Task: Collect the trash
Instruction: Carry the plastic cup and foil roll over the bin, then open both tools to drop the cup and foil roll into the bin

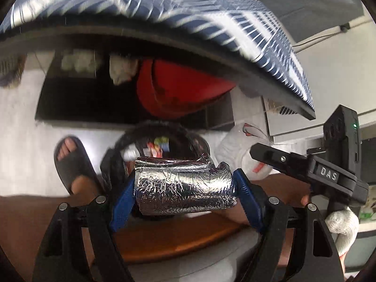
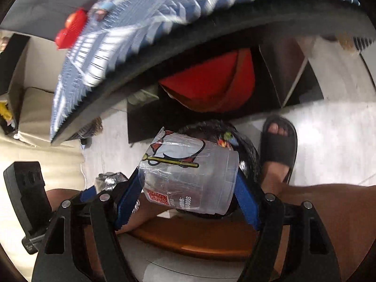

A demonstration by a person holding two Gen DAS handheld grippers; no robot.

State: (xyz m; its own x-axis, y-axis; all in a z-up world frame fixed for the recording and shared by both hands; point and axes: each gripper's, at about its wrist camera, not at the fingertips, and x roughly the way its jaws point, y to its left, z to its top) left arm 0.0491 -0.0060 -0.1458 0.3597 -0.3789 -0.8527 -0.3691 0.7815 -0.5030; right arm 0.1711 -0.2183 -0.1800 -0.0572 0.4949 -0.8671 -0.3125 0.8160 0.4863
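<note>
My left gripper is shut on a crumpled silver foil container, its blue fingers pressing both ends. Just beyond it gapes a black-lined trash bin on the floor, with colourful wrappers inside. My right gripper is shut on a clear plastic cup with a printed cartoon and a red label, held on its side over the same black bin. The foil piece and the left gripper show at the lower left of the right wrist view; the right gripper's black body shows at the right of the left wrist view.
A table with a blue-and-white patterned cloth overhangs above. A red basin sits under it. A person's feet in black slides flank the bin. A wooden stool edge lies below. A red toy rests on the table.
</note>
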